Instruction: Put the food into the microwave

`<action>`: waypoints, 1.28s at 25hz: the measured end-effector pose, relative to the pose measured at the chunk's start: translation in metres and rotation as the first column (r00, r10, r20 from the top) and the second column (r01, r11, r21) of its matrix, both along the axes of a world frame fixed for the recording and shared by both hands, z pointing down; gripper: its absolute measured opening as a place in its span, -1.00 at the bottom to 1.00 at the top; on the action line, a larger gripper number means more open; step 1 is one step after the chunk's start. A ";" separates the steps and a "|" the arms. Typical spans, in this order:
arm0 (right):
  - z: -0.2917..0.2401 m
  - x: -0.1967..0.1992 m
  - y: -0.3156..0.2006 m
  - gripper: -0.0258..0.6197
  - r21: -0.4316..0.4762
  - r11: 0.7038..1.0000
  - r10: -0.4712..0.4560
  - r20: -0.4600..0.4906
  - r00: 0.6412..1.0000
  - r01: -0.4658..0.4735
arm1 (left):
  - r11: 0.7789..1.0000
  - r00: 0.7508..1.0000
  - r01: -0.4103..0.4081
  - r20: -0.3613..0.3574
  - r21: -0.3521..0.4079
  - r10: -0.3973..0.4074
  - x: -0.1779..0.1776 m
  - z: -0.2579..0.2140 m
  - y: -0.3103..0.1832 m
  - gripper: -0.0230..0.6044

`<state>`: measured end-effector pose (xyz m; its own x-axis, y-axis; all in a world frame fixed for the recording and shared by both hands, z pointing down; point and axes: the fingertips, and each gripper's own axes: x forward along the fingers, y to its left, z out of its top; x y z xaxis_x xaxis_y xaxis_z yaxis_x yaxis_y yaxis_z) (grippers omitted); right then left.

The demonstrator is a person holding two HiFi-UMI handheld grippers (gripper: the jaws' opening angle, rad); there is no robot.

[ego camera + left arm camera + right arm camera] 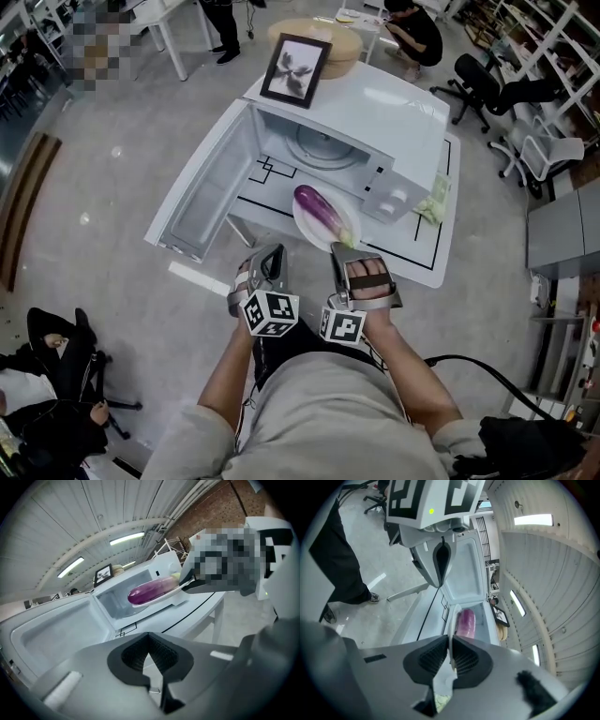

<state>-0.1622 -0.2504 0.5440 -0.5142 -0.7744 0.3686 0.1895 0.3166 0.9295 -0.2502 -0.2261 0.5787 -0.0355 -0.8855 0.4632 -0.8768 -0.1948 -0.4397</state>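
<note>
The microwave (375, 131) stood open. The right claw (345, 251) gripped the plate (309, 232) by its rim, with the eggplant (319, 208) just short of the cavity. The left claw (272, 258) was closed and empty. Insertion remained.

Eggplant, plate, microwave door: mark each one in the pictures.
eggplant (322, 213), head view, middle of its purple body.
plate (307, 231), head view, bare white rim left of the eggplant.
microwave door (200, 190), head view, inner face of the open door.

plate (452, 625): near rim hidden by fingers (433, 657) | green item (433, 200): perhaps cloth
</note>
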 end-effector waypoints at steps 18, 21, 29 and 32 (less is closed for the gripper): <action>0.019 -0.068 -0.081 -0.81 -0.070 0.984 0.166 0.010 0.986 -0.165 | 0.999 0.947 -0.002 -0.320 0.046 0.017 -0.057 0.005 -0.065 -0.90; 0.021 -0.075 -0.094 -0.81 -0.077 0.979 0.190 0.010 0.982 -0.189 | 0.999 0.940 -0.018 -0.339 0.037 0.030 -0.056 0.009 -0.068 -0.90; 0.035 -0.083 -0.127 -0.81 -0.095 0.964 0.249 -0.018 0.968 -0.249 | 0.999 0.942 -0.037 -0.332 0.039 0.048 -0.069 0.013 -0.079 -0.90; 0.035 -0.088 -0.137 -0.81 -0.094 0.961 0.259 -0.022 0.966 -0.260 | 0.999 0.940 -0.034 -0.337 0.041 0.046 -0.073 0.013 -0.081 -0.90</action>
<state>-0.2504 -0.3873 0.5794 -0.2964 -0.8418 0.4511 0.0972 0.4433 0.8911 -0.3235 -0.3071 0.5916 0.1537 -0.8983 0.4117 -0.9665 -0.2233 -0.1264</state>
